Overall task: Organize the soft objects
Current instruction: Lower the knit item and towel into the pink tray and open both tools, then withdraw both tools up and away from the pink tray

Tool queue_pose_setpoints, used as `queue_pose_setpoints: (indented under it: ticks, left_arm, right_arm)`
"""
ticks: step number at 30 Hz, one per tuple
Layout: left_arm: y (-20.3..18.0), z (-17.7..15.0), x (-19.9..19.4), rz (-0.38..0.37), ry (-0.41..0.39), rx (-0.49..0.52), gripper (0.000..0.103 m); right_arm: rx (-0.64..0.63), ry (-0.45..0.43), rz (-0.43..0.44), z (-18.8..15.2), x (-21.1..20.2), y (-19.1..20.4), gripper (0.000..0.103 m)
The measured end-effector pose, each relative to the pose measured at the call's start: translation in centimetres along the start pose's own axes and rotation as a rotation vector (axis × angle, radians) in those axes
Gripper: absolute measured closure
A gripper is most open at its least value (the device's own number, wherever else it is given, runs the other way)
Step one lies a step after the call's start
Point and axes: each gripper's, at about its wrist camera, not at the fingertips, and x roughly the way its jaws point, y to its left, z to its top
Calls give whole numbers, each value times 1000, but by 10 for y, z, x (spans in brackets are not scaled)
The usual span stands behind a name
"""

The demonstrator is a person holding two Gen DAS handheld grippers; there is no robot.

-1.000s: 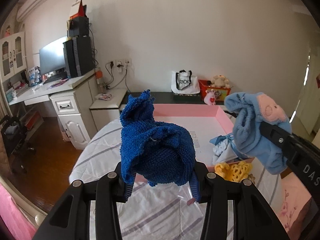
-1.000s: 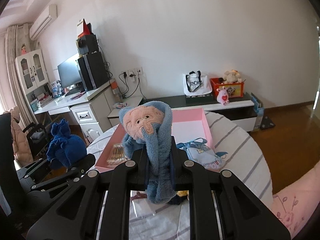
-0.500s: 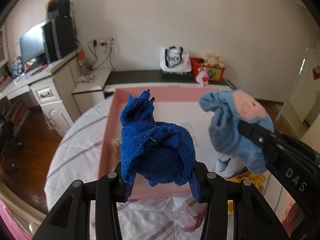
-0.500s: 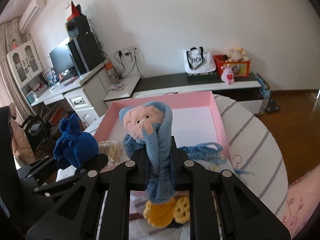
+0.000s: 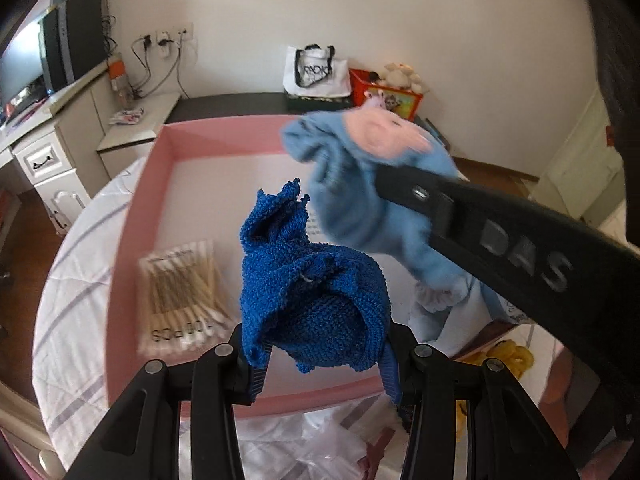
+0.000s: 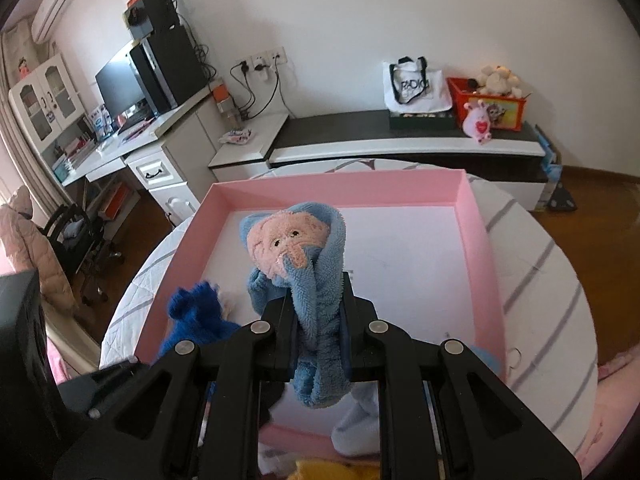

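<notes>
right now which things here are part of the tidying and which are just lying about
Part of the job:
- dark blue knit cloth, held in the left gripper
- light blue plush, held in the right gripper
- pink tray

Lying about:
- cotton swab pack
- tote bag
- monitor

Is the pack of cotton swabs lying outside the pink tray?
No, the pack of cotton swabs lies inside the pink tray, near its left wall.

Soft daylight fills both views, brighter at the side edges. Fisheye distortion bends the walls, with dark corners. The left view is motion-blurred on the light blue toy (image 5: 372,184); the right view stays sharp.
</notes>
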Motion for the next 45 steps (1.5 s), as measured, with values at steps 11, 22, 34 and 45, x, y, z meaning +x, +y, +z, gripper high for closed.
queue_pose_setpoints:
  ticks: [11, 22, 34, 45]
  left_arm:
    - [17, 21, 40, -15, 31, -23, 41]
    - [29, 23, 48, 58, -17, -52, 19]
    - [10, -30, 11, 83, -37, -54, 19]
    - [2, -50, -32, 110, -96, -65, 13]
  right_arm:
    - [15, 72, 54, 10, 31, -3, 79]
    - [65, 21, 40, 10, 14, -16, 44]
    - [69, -34, -2, 8, -13, -20, 31]
    - [61, -89, -23, -5, -47, -17, 16]
